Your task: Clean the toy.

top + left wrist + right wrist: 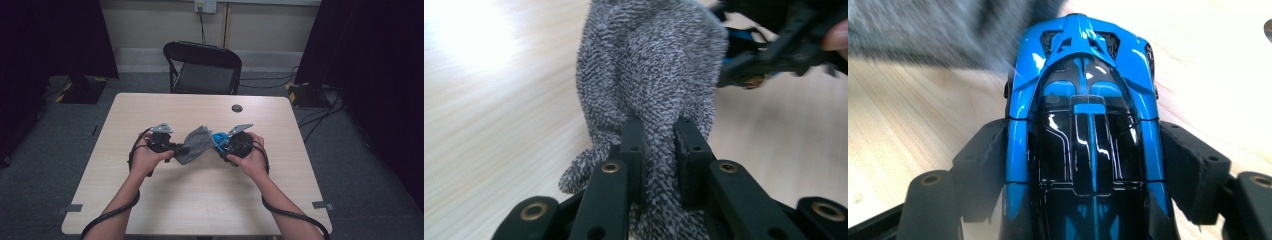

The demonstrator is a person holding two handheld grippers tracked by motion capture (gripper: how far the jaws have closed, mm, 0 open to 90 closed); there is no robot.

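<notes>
Above the middle of the pale wooden table (200, 200), the left gripper (176, 148) has its jaws pinched tight on a grey knitted cloth (194, 145), while the right gripper (223, 145) clamps a blue and black toy car (1083, 125) by its flanks, jaws spread wide round the body. The car's long axis runs straight out from the right jaws, nose toward the cloth, which hangs just beside it and seems to brush the front end, though blur hides the contact. The likely wipe therefore depends on the left hand drawing cloth along that axis. A black folding chair (202, 67) stands beyond on grey carpet.
</notes>
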